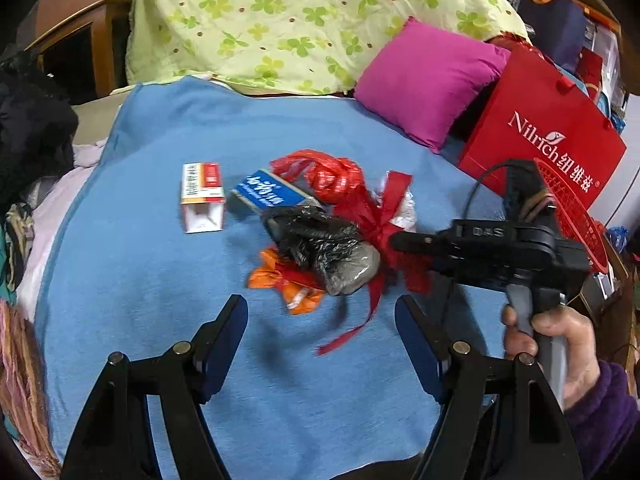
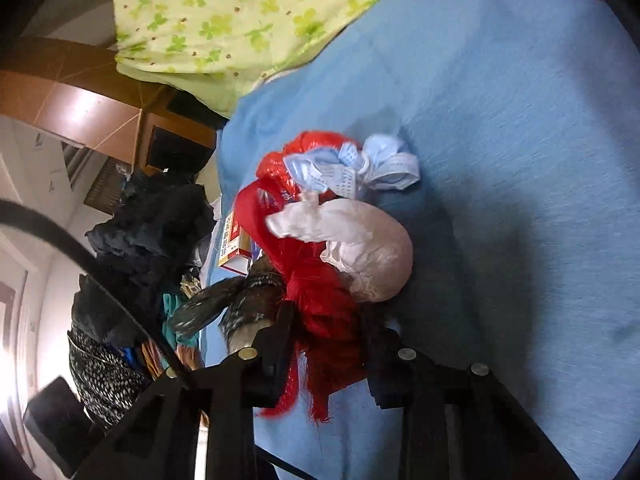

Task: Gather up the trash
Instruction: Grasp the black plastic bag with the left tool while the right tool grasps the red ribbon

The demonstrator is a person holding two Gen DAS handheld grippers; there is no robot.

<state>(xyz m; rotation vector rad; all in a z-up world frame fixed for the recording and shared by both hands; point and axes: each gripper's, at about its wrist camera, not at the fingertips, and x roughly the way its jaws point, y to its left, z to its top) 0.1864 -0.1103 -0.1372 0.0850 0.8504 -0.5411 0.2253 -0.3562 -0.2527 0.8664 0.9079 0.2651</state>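
Note:
A pile of trash lies on the blue blanket [image 1: 160, 280]: a red ribbon bow [image 1: 384, 216], a black plastic bag [image 1: 320, 240], a red plastic bag [image 1: 332, 176], orange wrapper [image 1: 280, 276], a blue box [image 1: 268, 194] and a white-and-red carton [image 1: 202, 196]. My left gripper [image 1: 320, 316] is open and empty, just short of the pile. My right gripper [image 1: 396, 240] comes in from the right and is shut on the red ribbon [image 2: 320, 320]. In the right wrist view a white bag [image 2: 360, 248] and a blue face mask [image 2: 352, 168] lie beyond the ribbon.
A magenta cushion [image 1: 428, 80] and a red paper bag [image 1: 548, 136] stand at the back right, with a red basket [image 1: 572, 216] beside them. A green clover quilt [image 1: 300, 20] lies at the back. Dark clothes [image 1: 32, 132] pile at the left edge.

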